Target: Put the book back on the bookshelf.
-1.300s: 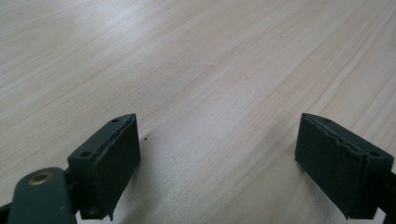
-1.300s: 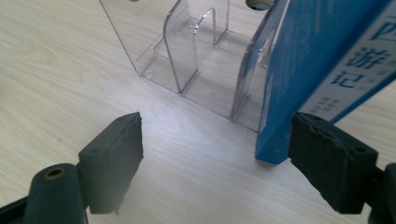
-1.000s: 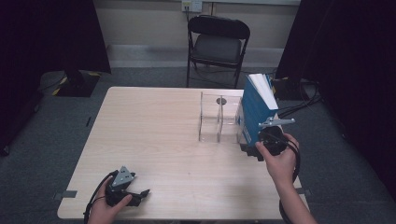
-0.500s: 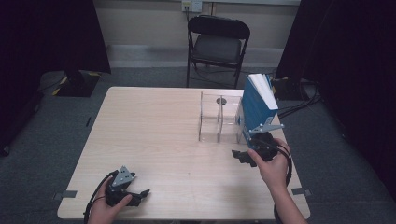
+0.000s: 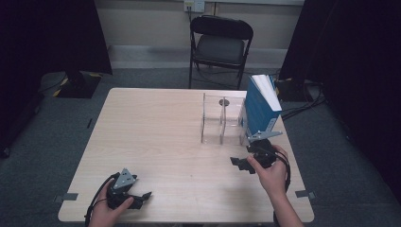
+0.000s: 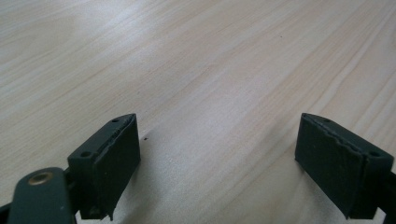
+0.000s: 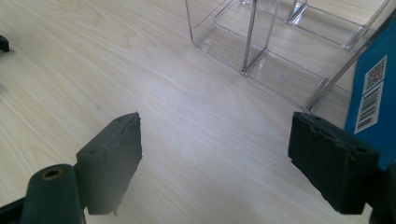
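Right gripper (image 5: 242,164), held in the person's right hand (image 5: 268,171) above the table's (image 5: 156,137) near right part; its jaws stand wide apart with nothing between them, as the right gripper view confirms (image 7: 215,158). The blue book (image 5: 259,108) stands just beyond this gripper, toward the table's far right edge, close to it but not touched by it. The book rests upright on its lower edge and leans slightly, its long axis running nearly vertical; the white page block faces up and to the right, and the blue cover faces the gripper. In the right gripper view a barcode label on the blue book (image 7: 373,88) shows beside the right-hand jaw. The clear acrylic organizer (image 5: 222,119) stands against the book's left side, its open compartments facing upward (image 7: 261,42). Left gripper (image 5: 142,196), in the left hand (image 5: 106,213) at the table's near left corner, well apart from the book, jaws likewise spread over bare wood (image 6: 217,154).
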A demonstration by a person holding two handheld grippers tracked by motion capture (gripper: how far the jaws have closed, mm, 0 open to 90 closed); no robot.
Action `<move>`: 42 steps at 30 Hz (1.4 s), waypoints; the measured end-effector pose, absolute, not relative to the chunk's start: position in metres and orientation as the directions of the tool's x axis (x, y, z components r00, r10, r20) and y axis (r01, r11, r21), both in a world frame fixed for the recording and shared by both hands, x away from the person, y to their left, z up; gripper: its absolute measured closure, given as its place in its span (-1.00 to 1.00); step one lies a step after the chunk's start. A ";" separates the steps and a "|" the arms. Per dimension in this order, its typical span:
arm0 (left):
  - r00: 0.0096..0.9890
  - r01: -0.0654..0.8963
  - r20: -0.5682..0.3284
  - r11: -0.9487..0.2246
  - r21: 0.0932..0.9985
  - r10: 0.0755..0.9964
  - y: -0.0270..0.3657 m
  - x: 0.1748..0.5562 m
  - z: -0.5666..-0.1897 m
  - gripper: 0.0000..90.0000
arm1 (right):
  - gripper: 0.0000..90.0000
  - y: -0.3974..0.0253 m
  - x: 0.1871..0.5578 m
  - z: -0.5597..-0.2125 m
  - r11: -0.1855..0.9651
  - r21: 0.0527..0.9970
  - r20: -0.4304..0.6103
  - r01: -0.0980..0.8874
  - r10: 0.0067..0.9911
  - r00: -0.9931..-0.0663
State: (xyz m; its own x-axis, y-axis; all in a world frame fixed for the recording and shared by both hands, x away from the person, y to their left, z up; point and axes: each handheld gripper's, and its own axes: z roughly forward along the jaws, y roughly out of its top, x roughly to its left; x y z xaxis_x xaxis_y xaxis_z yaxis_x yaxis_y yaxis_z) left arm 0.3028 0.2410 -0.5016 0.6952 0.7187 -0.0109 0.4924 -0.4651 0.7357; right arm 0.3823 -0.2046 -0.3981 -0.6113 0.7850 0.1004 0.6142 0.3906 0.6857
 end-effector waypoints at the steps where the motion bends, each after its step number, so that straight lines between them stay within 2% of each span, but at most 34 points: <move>1: 0.695 0.492 -0.011 -0.465 0.736 0.718 0.241 0.303 -0.502 -0.70 | -0.61 -0.205 0.382 -0.399 0.390 0.685 0.103 0.615 0.784 -0.612; 42: 0.695 0.492 -0.009 -0.466 0.736 0.719 0.241 0.303 -0.502 -0.70 | -0.61 -0.202 0.370 -0.457 0.417 0.659 0.128 0.626 0.759 -0.639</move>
State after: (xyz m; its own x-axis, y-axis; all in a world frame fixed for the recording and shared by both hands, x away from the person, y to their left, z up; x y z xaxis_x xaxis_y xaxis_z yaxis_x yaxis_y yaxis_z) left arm 0.3028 0.2410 -0.5016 0.6950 0.7190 -0.0094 0.4918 -0.4658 0.7356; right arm 0.3697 -0.2025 -0.4570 -0.6390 0.7586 0.1275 0.6265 0.4170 0.6585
